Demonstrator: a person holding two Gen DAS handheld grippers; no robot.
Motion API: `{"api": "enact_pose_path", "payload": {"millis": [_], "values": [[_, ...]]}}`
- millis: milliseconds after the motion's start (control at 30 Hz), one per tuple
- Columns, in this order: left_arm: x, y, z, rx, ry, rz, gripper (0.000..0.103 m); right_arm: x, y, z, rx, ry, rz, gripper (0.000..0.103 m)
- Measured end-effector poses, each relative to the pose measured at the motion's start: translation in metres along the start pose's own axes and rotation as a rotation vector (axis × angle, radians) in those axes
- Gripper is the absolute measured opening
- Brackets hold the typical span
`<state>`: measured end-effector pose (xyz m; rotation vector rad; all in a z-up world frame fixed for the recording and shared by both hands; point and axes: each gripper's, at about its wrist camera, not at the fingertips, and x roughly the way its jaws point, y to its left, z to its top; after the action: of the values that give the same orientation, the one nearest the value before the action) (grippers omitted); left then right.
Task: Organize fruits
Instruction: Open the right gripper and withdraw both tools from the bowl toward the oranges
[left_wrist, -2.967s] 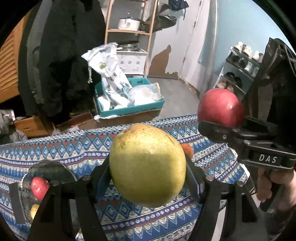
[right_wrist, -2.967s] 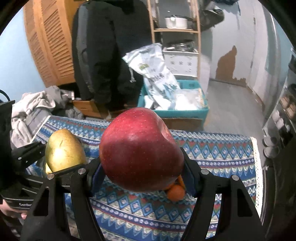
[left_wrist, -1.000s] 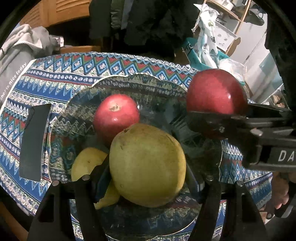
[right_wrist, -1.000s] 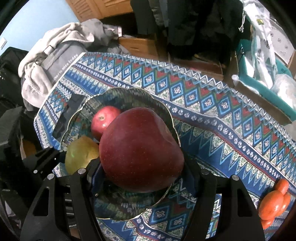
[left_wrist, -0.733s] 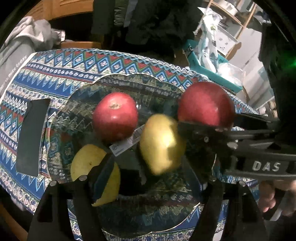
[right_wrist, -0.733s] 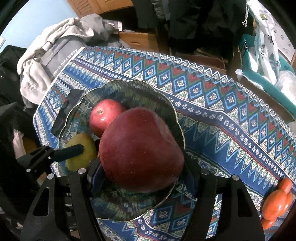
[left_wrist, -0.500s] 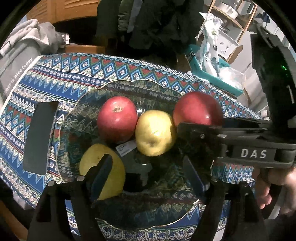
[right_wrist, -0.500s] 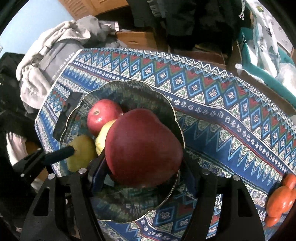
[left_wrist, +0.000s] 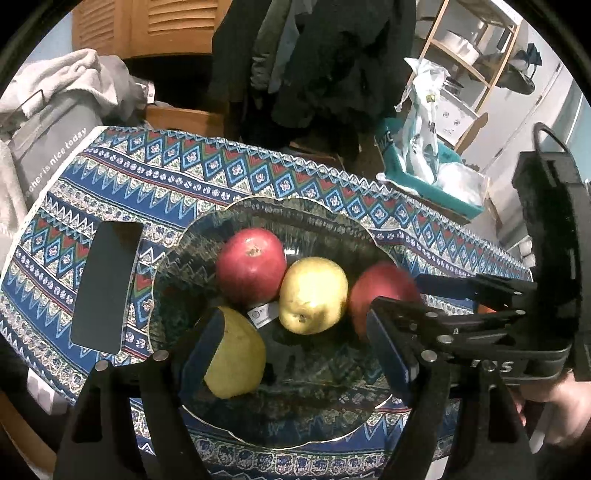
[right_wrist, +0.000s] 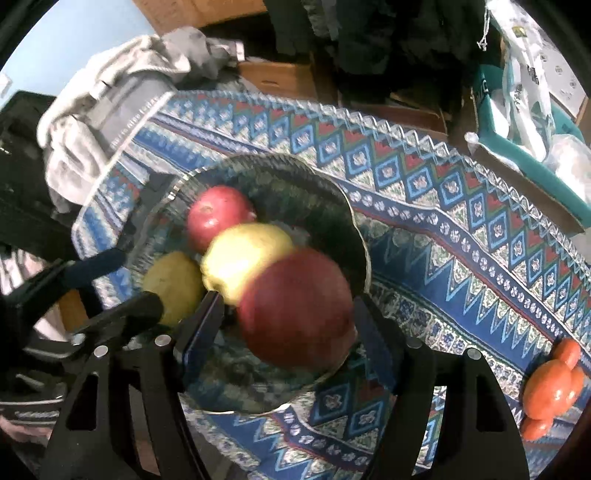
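Now both grippers tilt downward over the bowl (left_wrist: 207, 236), left gripper (left_wrist: 295, 350) fingers spread, right gripper (right_wrist: 291, 325) fingers opening around the red apple (right_wrist: 299, 310).

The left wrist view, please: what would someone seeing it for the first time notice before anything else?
Four fruits crowd the dark glass bowl at the picture's centre: a red apple, a yellow apple beside it, a yellow-green pear nearer the camera, and a second red apple on the right. The right gripper is opening around that one. A patterned blue tablecloth lies under the bowl.
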<state>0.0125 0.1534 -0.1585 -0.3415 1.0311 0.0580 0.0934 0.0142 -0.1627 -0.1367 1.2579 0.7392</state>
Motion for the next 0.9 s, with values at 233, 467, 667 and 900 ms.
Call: {"api": "enact_pose_path", "payload": {"millis": [233,467,667,900], "values": [[-0.010,-0.003,0.000,0.002,-0.021,-0.001,0.081,-0.032,0.002,0.003,-0.012,-0.067,-0.048,0.074],[-0.030,-0.015,0.007,0.022,-0.076,-0.013,0.081,-0.067,-0.001,0.001,-0.008,-0.140,-0.146,0.074],[-0.047,-0.041,0.012,0.090,-0.122,-0.020,0.081,-0.103,-0.014,-0.008,0.031,-0.200,-0.221,0.074],[-0.065,-0.082,0.014,0.194,-0.171,-0.045,0.086,-0.146,-0.037,-0.024,0.090,-0.273,-0.262,0.074]]}}
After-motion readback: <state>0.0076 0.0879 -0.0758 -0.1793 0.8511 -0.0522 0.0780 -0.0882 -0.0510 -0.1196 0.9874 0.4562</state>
